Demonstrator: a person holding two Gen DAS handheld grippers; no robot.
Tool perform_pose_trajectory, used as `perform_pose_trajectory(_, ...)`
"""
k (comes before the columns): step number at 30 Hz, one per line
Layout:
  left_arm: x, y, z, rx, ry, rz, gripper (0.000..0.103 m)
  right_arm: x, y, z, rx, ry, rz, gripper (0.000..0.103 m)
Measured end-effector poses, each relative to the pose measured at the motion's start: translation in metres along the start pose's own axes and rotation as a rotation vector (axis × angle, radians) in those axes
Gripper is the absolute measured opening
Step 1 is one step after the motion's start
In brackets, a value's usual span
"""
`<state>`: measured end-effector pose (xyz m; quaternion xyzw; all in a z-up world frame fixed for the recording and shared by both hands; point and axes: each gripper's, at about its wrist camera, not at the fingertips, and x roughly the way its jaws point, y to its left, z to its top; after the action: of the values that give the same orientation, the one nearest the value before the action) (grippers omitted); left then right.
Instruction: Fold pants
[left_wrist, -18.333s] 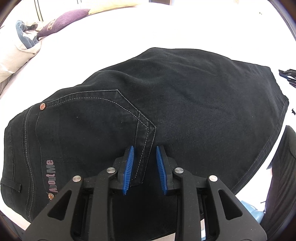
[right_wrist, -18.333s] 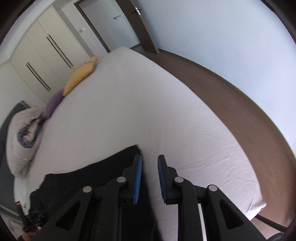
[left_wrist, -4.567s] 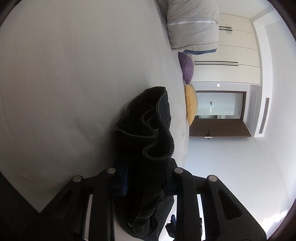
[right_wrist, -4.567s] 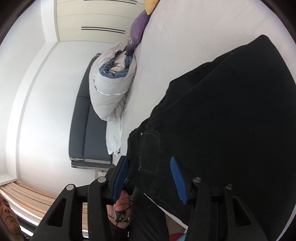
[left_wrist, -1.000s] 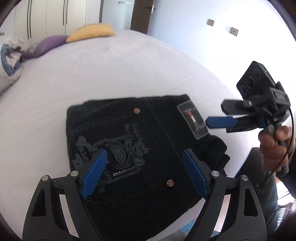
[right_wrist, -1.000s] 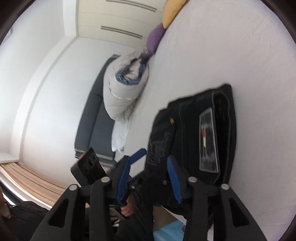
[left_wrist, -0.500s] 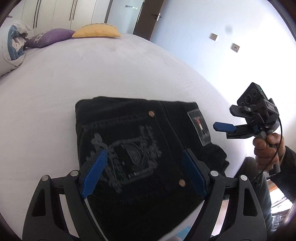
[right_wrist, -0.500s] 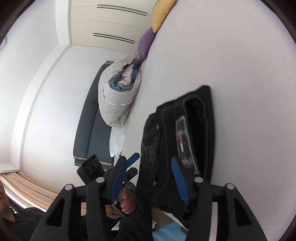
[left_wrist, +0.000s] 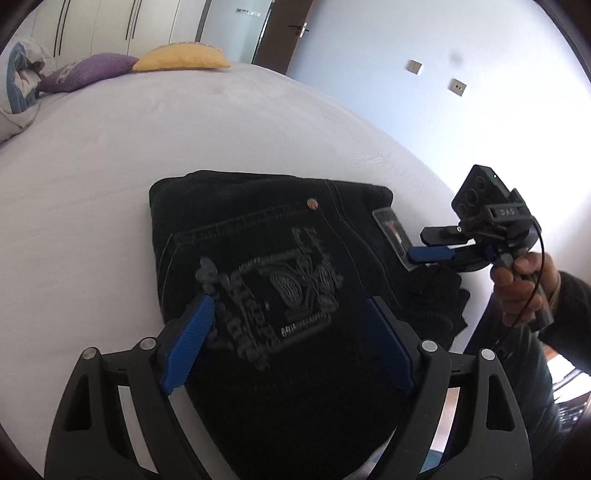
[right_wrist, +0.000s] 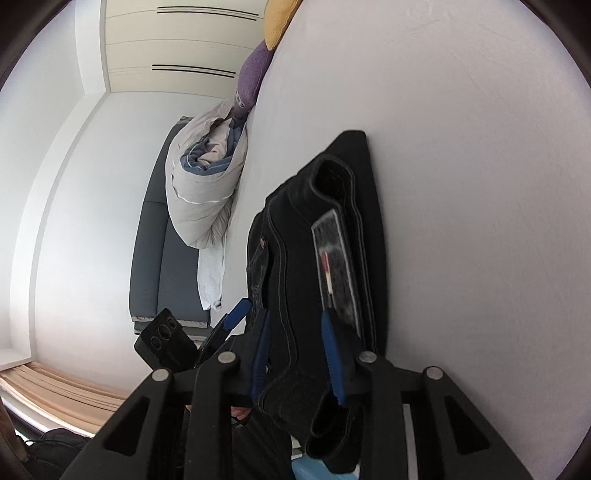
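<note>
Pants (left_wrist: 280, 295): one pair, black denim, folded to a compact rectangle, lying flat on the bed (left_wrist: 110, 155) near its front edge. The top face shows a back pocket with grey embroidery (left_wrist: 273, 288), two copper rivets, the upper one (left_wrist: 312, 203) at 12 o'clock from the embroidery, and one clear-covered brand patch (left_wrist: 393, 236) at 2 o'clock. In the right wrist view the same bundle (right_wrist: 314, 266) is seen edge-on, its stacked layers curling open at the far end.

Left gripper (left_wrist: 291, 350): one, two blue pads, jaws spread wide, poised over the pants' near part and gripping nothing. Whether the tips touch the cloth cannot be told.

Right gripper (left_wrist: 432, 245): one, held in the right hand (left_wrist: 524, 284), at 3 o'clock from the pants beside the patch. Seen from its own camera (right_wrist: 299, 354), the jaws stand apart with the near end of the folded pants between the pads; no clamping is evident, though the blur leaves contact uncertain.

Cushions: two at the bed's far end, about 11 o'clock, one purple cushion (left_wrist: 85, 70) and one yellow cushion (left_wrist: 181, 59), side by side.

Duvet (right_wrist: 207, 184): one, grey-white, rolled, at the head of the bed.

Wall plates (left_wrist: 413, 66): two, at 1 o'clock.

Headboard (right_wrist: 151, 251): one, dark grey, behind the duvet.
</note>
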<state>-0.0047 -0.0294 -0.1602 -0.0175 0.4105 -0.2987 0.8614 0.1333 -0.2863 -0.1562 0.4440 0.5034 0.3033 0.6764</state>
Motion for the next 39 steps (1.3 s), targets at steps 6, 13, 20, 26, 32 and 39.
perform_pose_trajectory(6, -0.046, -0.016, -0.043, -0.037, 0.019, -0.012, 0.083, -0.037, 0.014, -0.026, -0.044, -0.067, -0.057, 0.049)
perform_pose_trajectory(13, -0.056, 0.056, -0.019, -0.239, 0.027, 0.047, 0.083, -0.047, 0.012, -0.008, -0.043, -0.110, -0.144, 0.061)
perform_pose_trajectory(20, 0.005, 0.089, 0.009, -0.306, 0.200, -0.060, 0.083, -0.014, -0.006, 0.013, -0.017, -0.039, -0.151, 0.058)
perform_pose_trajectory(26, 0.019, 0.113, 0.020, -0.396, 0.225, -0.200, 0.082, 0.003, -0.007, 0.025, -0.038, 0.027, -0.137, 0.048)
perform_pose_trajectory(32, 0.038, 0.120, 0.035, -0.407, 0.312, -0.263, 0.048, 0.018, -0.007, 0.032, -0.034, 0.062, -0.146, 0.034)
perform_pose_trajectory(39, 0.036, 0.113, 0.041, -0.436, 0.348, -0.229, 0.025, 0.019, 0.013, 0.025, -0.119, 0.026, -0.186, 0.024)
